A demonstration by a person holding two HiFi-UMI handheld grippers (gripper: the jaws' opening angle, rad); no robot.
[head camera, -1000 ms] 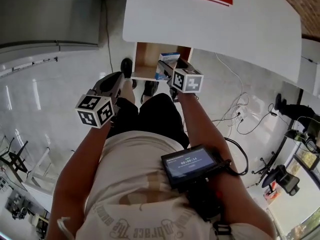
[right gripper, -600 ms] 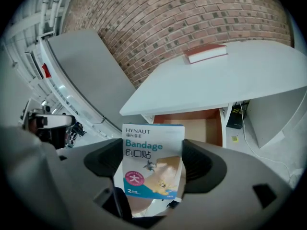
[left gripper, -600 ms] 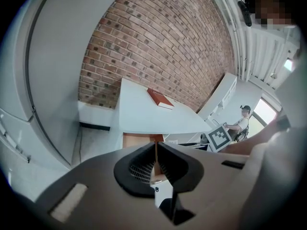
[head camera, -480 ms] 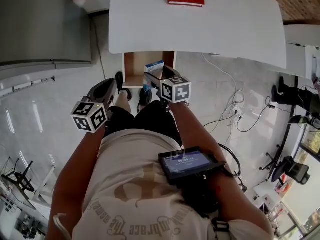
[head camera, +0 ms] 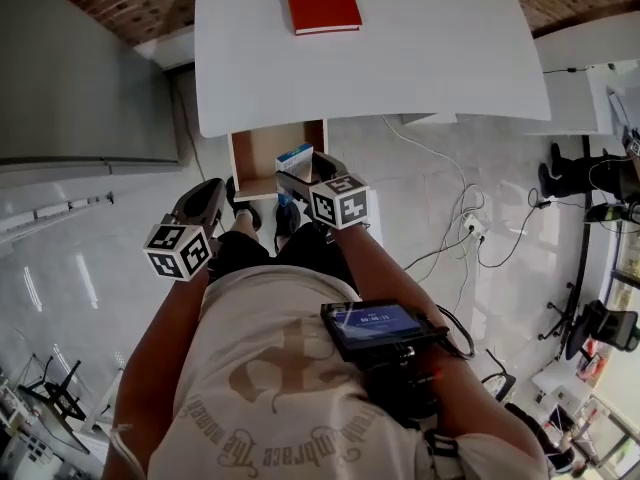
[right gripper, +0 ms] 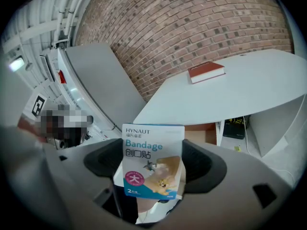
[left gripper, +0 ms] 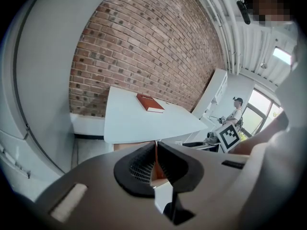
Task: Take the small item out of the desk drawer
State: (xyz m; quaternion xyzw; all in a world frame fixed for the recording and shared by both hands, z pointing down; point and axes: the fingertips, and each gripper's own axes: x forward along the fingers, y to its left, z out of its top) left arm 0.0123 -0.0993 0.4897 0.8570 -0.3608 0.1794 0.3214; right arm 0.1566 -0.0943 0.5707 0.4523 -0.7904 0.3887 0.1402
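Note:
A small white-and-blue bandage box [right gripper: 152,160] stands upright between the jaws of my right gripper [right gripper: 154,164], which is shut on it. From the head view the box [head camera: 293,157] hangs over the front of the open wooden drawer [head camera: 256,154] under the white desk [head camera: 400,58], held by the right gripper [head camera: 300,173]. My left gripper [head camera: 205,200] is to the left of the drawer, over the person's lap. In the left gripper view its jaws [left gripper: 156,164] are pressed together with nothing between them.
A red book [head camera: 318,0] lies on the desk's far side. A brick wall [left gripper: 144,47] runs behind the desk. A grey cabinet [head camera: 70,78] stands to the left. Cables [head camera: 470,238] trail on the floor to the right. Another person [left gripper: 235,113] sits in the distance.
The right gripper with the bandage box has drawn back from the drawer toward the person. The head camera has tilted, so the desk and book show more fully. The left gripper stays shut.

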